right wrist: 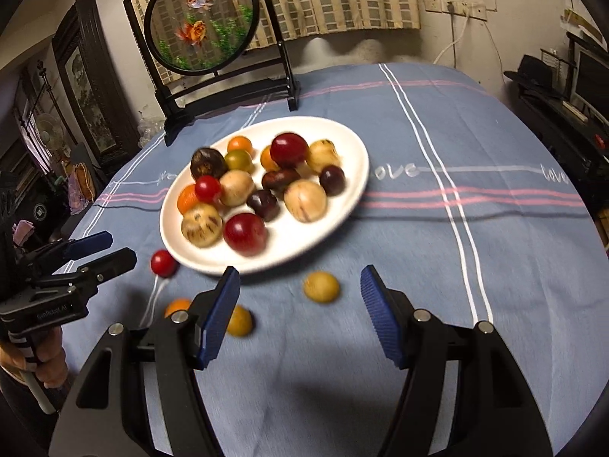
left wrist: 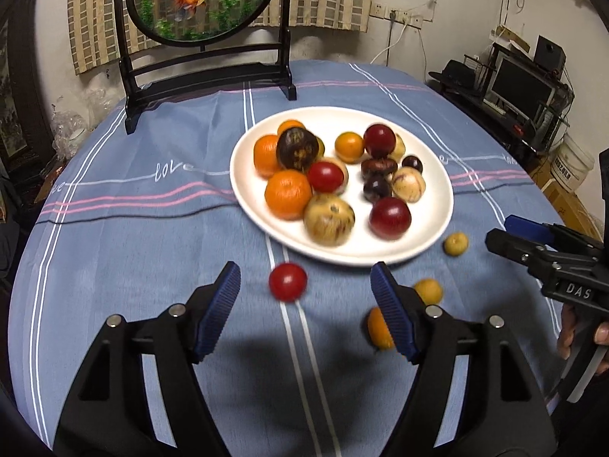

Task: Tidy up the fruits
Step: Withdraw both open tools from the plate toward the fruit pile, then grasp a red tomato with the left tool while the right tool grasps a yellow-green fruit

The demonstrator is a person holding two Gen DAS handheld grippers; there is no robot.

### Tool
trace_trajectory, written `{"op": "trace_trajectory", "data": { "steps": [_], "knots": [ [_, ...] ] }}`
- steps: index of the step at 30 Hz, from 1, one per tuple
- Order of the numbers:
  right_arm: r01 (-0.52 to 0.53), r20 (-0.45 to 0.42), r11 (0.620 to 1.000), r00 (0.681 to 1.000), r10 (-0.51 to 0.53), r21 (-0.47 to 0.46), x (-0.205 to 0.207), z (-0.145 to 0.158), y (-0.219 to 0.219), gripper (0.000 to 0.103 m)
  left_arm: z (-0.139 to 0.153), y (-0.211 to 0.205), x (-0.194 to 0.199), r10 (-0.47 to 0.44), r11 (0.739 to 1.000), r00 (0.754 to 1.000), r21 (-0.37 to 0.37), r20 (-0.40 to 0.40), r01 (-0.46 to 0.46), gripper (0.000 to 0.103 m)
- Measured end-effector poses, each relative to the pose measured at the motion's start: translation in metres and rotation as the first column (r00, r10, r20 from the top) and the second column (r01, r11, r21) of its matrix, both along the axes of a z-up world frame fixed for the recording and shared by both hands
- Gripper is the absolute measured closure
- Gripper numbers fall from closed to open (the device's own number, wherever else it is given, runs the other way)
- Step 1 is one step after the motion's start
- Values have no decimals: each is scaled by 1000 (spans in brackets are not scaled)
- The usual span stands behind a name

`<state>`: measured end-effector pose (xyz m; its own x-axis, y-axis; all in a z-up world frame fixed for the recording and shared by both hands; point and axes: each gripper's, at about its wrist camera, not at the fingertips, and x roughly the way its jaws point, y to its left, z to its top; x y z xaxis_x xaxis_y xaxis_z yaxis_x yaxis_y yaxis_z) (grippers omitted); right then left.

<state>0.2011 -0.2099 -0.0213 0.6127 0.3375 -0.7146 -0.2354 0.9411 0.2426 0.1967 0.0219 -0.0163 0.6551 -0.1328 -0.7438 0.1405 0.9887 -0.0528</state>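
Fruits [left wrist: 323, 186] fill an oval plate [left wrist: 243, 186] lengthwise

White plate [left wrist: 437, 236], blue striped tablecloth [left wrist: 133, 251], red tomato [left wrist: 287, 281], blue-padded fingers [left wrist: 222, 308]

Loose fruits [right wrist: 321, 286] crowd cloth before plate [right wrist: 354, 190].

Your work surface is a table covered by a blue cloth [left wrist: 133, 259] with white and pink stripes and "love" lettering. A white plate [left wrist: 434, 175] loaded with fruit rests near its centre. Four loose fruits lie directly on the cloth just beside the plate's near rim: a red one [left wrist: 287, 281], a small yellow-green one [left wrist: 455, 243], a yellow one [left wrist: 429, 291] and an orange one [left wrist: 377, 329]. A black-framed round goldfish screen [left wrist: 198, 0] stands at the far edge.
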Motion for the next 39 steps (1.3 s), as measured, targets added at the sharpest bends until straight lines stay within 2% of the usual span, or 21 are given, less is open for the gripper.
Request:
{"op": "trace_trajectory", "data": {
  "steps": [12, 23, 29, 35, 38, 39],
  "knots": [
    [35, -32, 997, 999, -37, -62, -31, -21, -23, 36, -16, -3, -20, -3, 1000, 999, 0, -40, 3, 30],
    [8, -50, 998, 999, -11, -58, -35, -30, -18, 36, -35, 2, -10, 12, 1000, 998, 26, -62, -10, 30],
    [-17, -53, 998, 999, 14, -58, -33, -31, -9, 36, -45, 10, 1, 28, 1000, 995, 12, -95, -27, 30],
    [-35, -58, 997, 998, 31, -63, -31, -34, -4, 36, -51, 10, 19, 24, 1000, 992, -2, -123, -25, 33],
    [-45, -58, 997, 997, 41, -69, -31, -34, -2, 36, -53, 8, 25, 20, 1000, 991, 0, -131, -20, 42],
    [-48, -59, 996, 997, 44, -70, -31, -34, -1, 36, -55, 8, 27, 22, 1000, 990, 1, -137, -22, 49]
  ]
}}
